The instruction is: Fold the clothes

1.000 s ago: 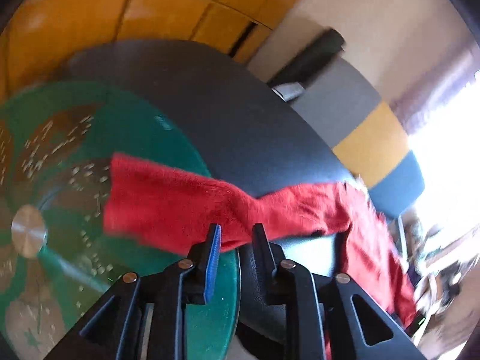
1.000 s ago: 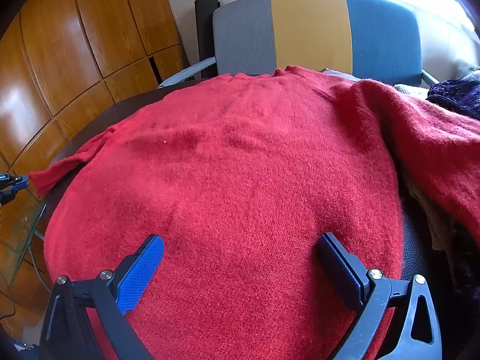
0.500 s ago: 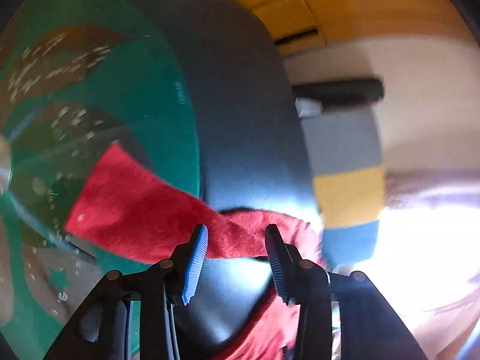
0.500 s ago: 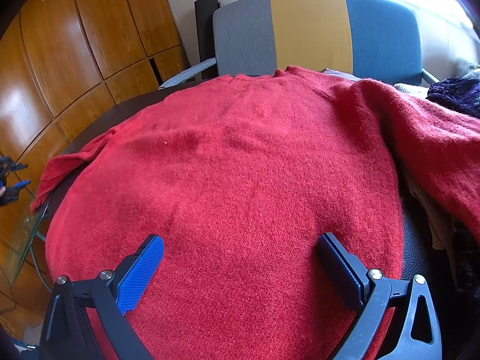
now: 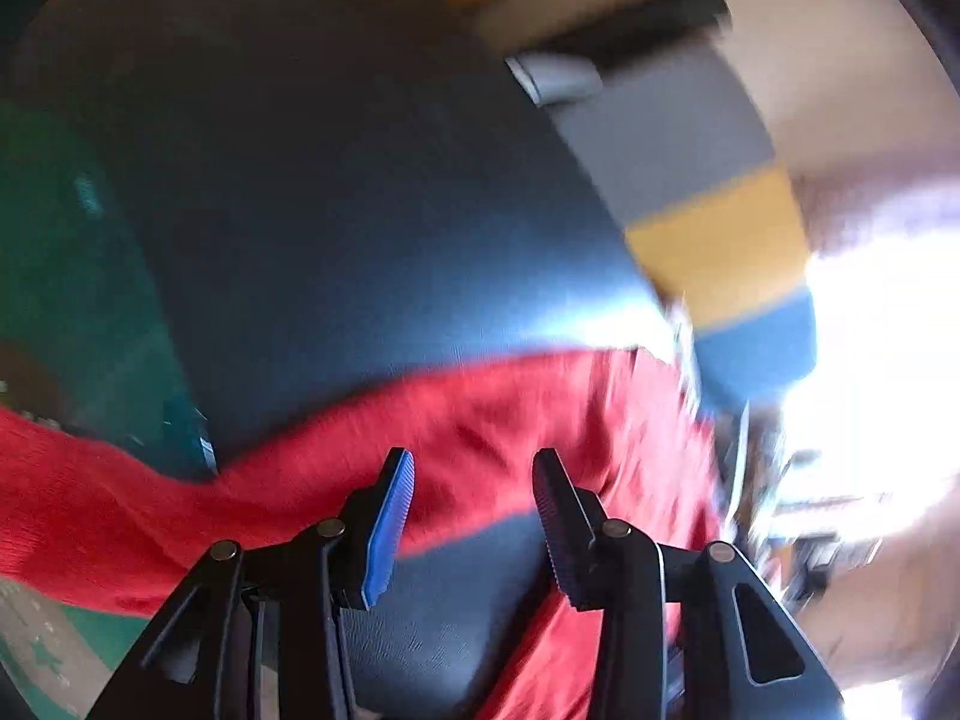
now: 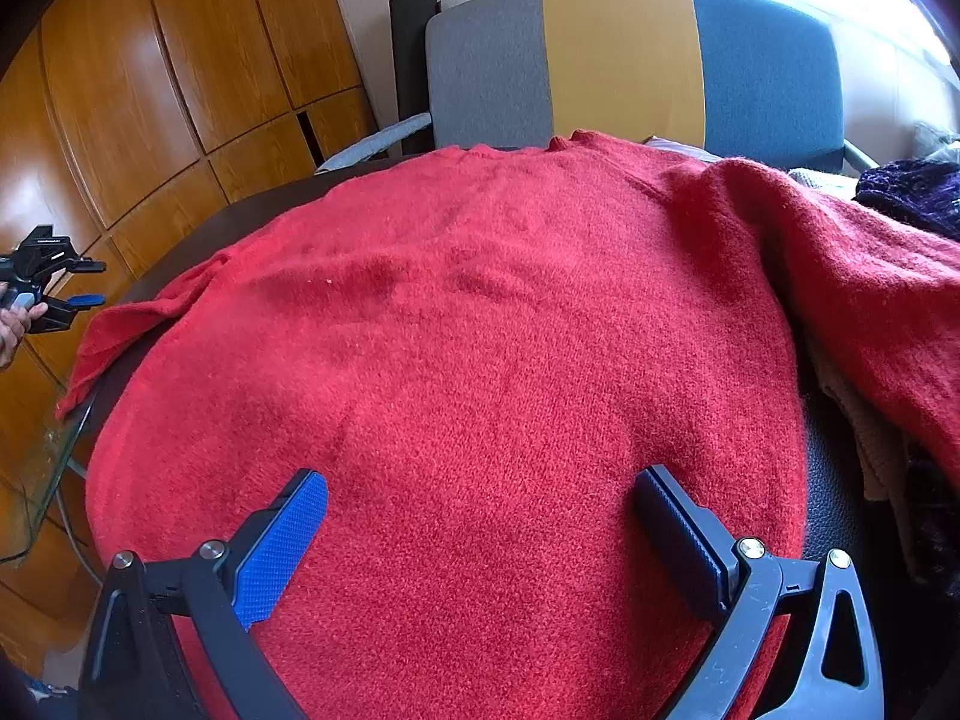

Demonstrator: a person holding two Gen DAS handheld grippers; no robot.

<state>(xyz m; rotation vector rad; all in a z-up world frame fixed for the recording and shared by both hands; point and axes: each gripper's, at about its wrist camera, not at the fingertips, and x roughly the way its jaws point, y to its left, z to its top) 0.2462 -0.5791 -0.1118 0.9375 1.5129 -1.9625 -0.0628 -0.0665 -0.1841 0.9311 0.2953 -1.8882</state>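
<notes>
— Nearest the lens in the right wrist view, what is there?
— The right hand-held gripper [image 6: 480, 528] at the bottom of the frame, its jaws spread wide over the red sweater [image 6: 468, 360] and gripping nothing.
— And the sweater itself?
— It lies spread flat on the dark worktop [image 6: 828, 516], filling the middle of the frame. One sleeve [image 6: 120, 330] trails off the worktop's edge at the left; the other sleeve [image 6: 858, 288] is thrown across a pile of other clothes [image 6: 912, 198] at the right.
— The left one?
— In its own blurred view the left hand-held gripper [image 5: 474, 516] sits low in the frame, jaws about half apart after just opening. The red sleeve [image 5: 150, 516] runs across behind them, free of the pads. In the right wrist view it is small at the far left, beside the sleeve, held by a hand [image 6: 15, 324].
— Farther back?
— A chair [image 6: 630, 60] with grey, yellow and blue panels at the top, and wooden cabinet doors [image 6: 150, 90] at the upper left.
</notes>
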